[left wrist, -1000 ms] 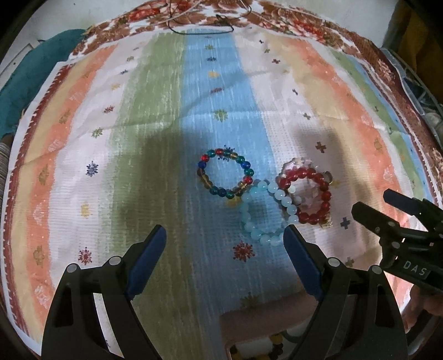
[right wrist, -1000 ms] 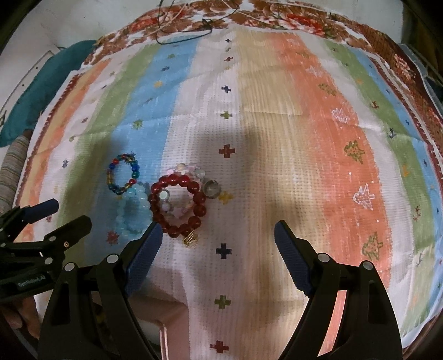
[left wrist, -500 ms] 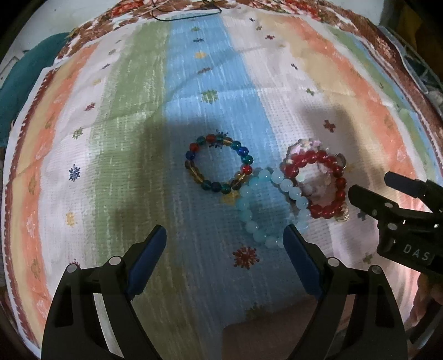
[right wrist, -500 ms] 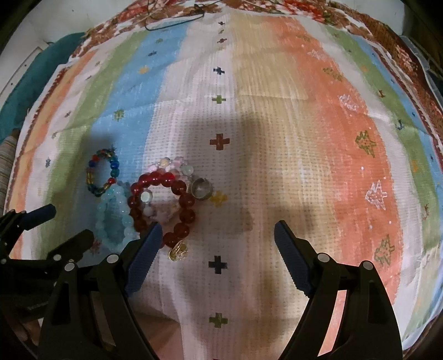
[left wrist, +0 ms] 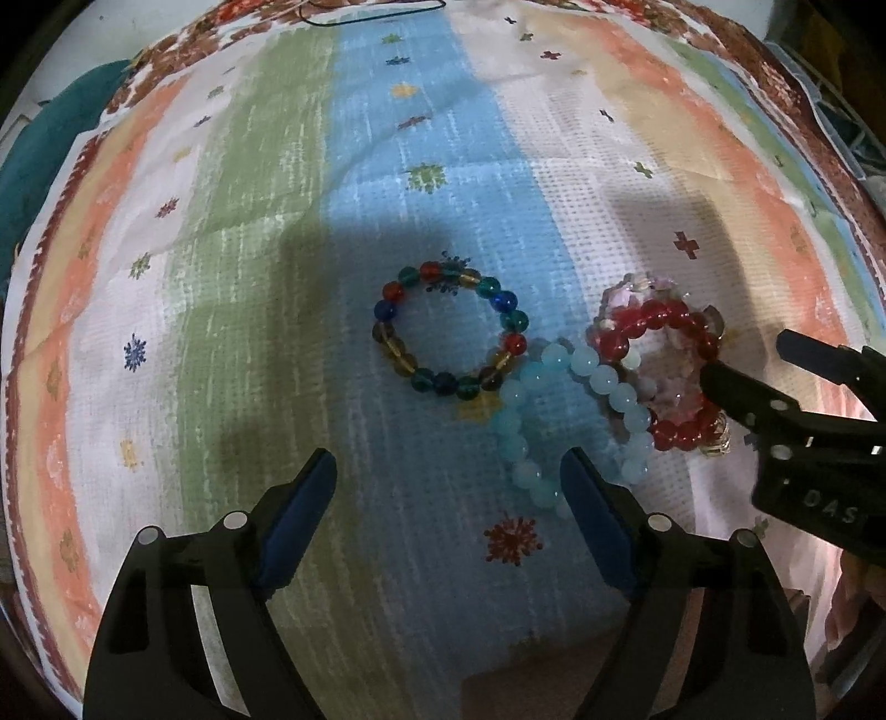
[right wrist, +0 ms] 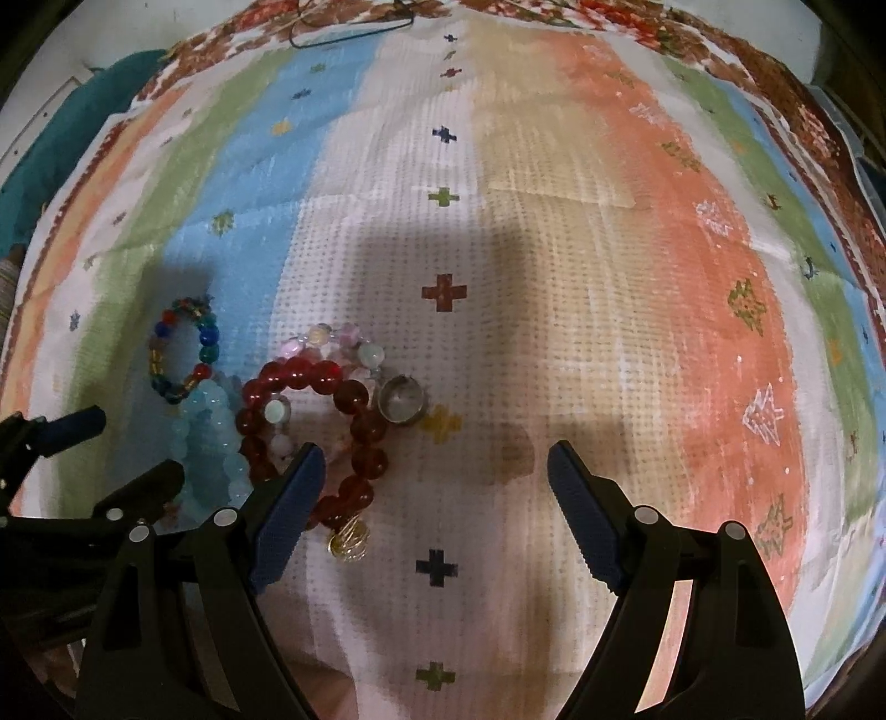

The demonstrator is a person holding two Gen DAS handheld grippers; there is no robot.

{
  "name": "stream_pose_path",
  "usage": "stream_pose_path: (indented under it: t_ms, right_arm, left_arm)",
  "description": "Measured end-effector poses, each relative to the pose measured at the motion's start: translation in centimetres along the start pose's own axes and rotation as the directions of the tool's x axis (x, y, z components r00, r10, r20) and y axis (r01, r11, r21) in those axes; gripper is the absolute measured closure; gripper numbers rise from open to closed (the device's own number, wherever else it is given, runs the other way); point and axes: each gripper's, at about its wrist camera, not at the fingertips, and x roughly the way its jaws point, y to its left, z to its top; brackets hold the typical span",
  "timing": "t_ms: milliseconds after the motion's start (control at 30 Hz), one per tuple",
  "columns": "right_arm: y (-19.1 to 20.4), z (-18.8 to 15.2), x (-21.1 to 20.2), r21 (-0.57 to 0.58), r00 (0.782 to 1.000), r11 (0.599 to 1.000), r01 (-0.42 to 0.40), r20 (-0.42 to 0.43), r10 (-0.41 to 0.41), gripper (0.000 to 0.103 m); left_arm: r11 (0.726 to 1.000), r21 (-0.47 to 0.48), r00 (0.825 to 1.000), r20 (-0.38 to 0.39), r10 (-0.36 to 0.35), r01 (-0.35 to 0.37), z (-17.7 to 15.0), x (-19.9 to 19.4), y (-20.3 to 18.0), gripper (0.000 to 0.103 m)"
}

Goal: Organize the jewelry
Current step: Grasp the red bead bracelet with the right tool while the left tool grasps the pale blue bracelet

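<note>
Our left gripper (left wrist: 448, 487) and right gripper (right wrist: 429, 479) both hang with fingers spread wide, holding nothing. Between them on the striped cloth (right wrist: 554, 221) lie a light blue bracelet (left wrist: 565, 410), a red bracelet (right wrist: 310, 426), and farther left a multicoloured bracelet (left wrist: 451, 332). A silver ring (right wrist: 401, 399) touches the red one.

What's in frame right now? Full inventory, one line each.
multicolour bracelet: 1, mixed glass beads, on the blue stripe, leftmost.
light blue bracelet: 1, pale blue, right of it, edges touching.
red bracelet: 1, dark red, lying over the pink one.
pink bracelet: 1, pale pink and clear, under the red.
ring: 1, silver, beside the red bracelet.
charm: 1, gold wire, at the red bracelet's near end.
cloth: 1, striped, under everything.
cord: 1, dark, far edge.
left gripper: open, empty.
right gripper: open, empty.
</note>
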Motion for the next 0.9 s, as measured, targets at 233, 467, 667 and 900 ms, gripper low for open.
stream_pose_path:
  t_ms: [233, 467, 667, 900]
  right_arm:
    - [0.5, 0.1, 0.9, -0.028, 0.999, 0.999, 0.032, -0.009, -0.032, 0.033]
    - [0.4, 0.1, 0.7, -0.046, 0.999, 0.998, 0.048, -0.009, -0.048, 0.061]
    - [0.3, 0.1, 0.3, -0.054, 1.000, 0.998, 0.028, 0.007, -0.028, 0.089]
    - [1.1, 0.0, -1.0, -0.073, 0.999, 0.997, -0.008, 0.030, 0.010, 0.089]
  left_arm:
    - [1.000, 0.028, 1.000, -0.029, 0.009, -0.008, 0.4, 0.9, -0.2, 0.031]
    - [0.999, 0.049, 0.999, -0.041, 0.024, -0.022, 0.6, 1.5, -0.2, 0.052]
    - [0.999, 0.050, 0.999, -0.047, 0.017, -0.015, 0.1, 1.3, 0.4, 0.092]
    - [0.998, 0.056, 0.999, -0.034, 0.010, -0.008, -1.0, 0.0, 1.1, 0.092]
